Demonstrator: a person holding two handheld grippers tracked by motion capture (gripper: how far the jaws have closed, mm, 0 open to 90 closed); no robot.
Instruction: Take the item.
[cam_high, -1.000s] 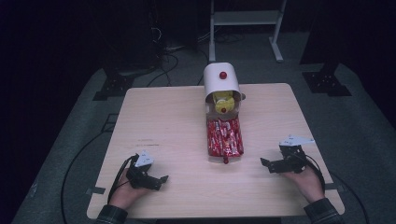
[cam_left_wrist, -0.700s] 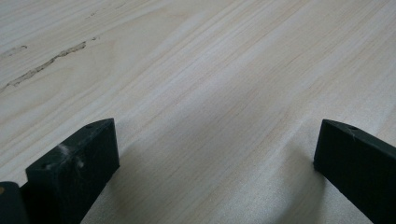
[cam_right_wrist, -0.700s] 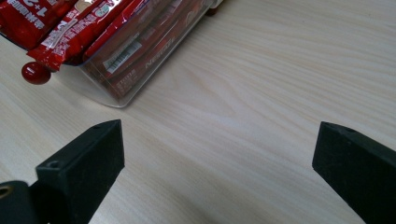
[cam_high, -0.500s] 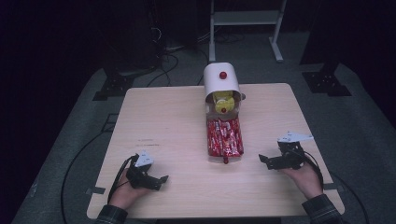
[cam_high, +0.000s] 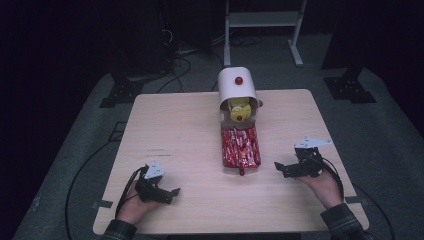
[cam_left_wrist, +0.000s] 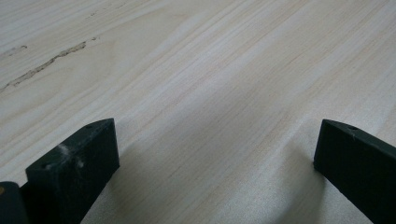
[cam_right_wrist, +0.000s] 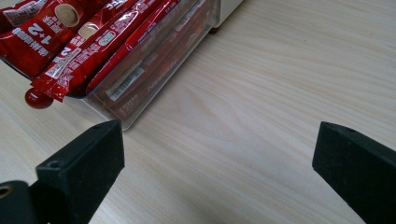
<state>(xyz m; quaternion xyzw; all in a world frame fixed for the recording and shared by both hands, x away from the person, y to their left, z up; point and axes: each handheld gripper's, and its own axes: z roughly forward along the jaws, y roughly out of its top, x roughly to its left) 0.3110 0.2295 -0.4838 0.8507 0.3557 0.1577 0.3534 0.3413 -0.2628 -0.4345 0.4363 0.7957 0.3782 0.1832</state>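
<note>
Risk: the drawer (cam_high: 241, 148) stood pulled out and heaped with red sachets (cam_right_wrist: 79, 37); a sideways nudge from the right gripper (cam_high: 281, 170) would likely skew the drawer or spill sachets over its clear wall.
Cause: the right gripper's approach ran along the drawer's side, not at the red knob (cam_right_wrist: 37, 99) on its front end, so the nearer jaw could catch the wall first.
Second risk: the white dispenser (cam_high: 237, 88) looked light; a hard push on the drawer might slide the whole unit across the desk (cam_high: 190, 125).
Right jaws: spread wide, nothing between them.
Drawer vs right jaws: ahead and to the left in the right gripper view, near but apart; knob just beyond the left jaw tip.
Left gripper (cam_high: 170, 194): low over bare desk, jaws spread wide, holding nothing.
Drawer vs left jaws: well apart, off toward the desk's middle.
Drawer location: mid-desk, extending toward the person from the dispenser.
</note>
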